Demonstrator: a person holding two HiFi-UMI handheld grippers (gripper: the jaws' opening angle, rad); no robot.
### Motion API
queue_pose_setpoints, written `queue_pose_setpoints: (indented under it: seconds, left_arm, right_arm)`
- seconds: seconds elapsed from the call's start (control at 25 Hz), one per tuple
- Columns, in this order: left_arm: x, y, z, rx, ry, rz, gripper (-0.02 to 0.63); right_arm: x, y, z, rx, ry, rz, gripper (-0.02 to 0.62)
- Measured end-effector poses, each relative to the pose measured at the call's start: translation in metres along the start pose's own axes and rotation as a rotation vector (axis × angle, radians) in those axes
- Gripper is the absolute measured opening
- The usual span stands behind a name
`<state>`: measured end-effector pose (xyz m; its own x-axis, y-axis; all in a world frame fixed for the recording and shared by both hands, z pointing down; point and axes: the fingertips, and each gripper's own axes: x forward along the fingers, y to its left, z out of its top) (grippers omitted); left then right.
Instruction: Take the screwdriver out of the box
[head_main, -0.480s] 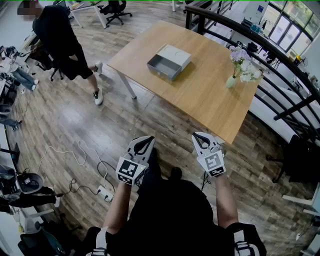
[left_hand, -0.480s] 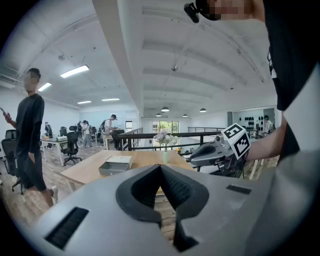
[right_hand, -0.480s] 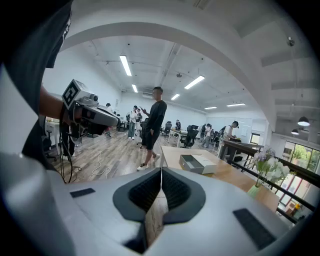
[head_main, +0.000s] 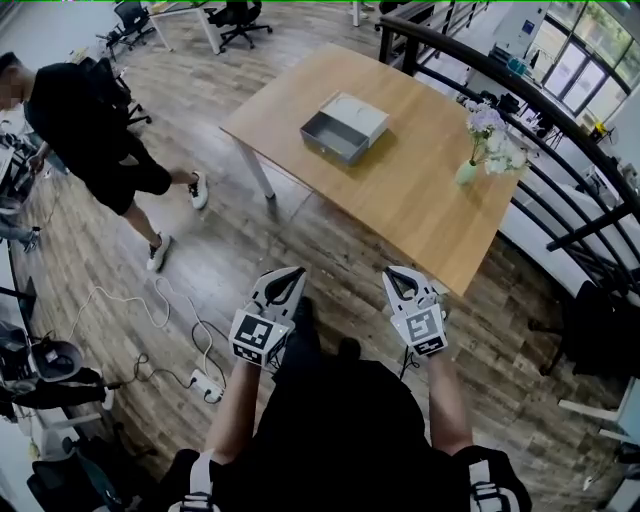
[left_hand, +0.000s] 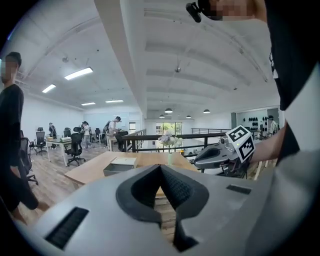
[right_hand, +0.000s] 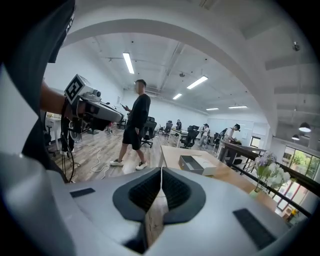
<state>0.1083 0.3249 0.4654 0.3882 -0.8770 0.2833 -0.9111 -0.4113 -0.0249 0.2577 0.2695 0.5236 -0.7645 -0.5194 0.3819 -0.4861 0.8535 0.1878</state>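
Near: left gripper (head_main: 284, 287) and right gripper (head_main: 404, 282), both closed, empty, held short of the table (head_main: 420, 200). Far: box (head_main: 344, 126), open, mid-table; screwdriver not visible inside. Risk: closed jaws reaching the box would shove it; a wide right reach could tip the vase (head_main: 467, 172).

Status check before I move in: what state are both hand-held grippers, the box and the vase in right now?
Left hand-held gripper: shut, empty, short of the table.
Right hand-held gripper: shut, empty, short of the table.
Box: on the table, drawer slid open, contents too small to tell.
Vase: upright on the table, holding flowers.
Screwdriver: not visible in any view.
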Motion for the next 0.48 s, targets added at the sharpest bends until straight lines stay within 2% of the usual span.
queue_pose_setpoints:
  seconds: [0.48]
  left_arm:
    - [0.009,0.027,0.0,-0.01,0.003,-0.011,0.021]
  right_arm:
    - [0.025,0.003,0.002,-0.008,0.035,0.005,0.026]
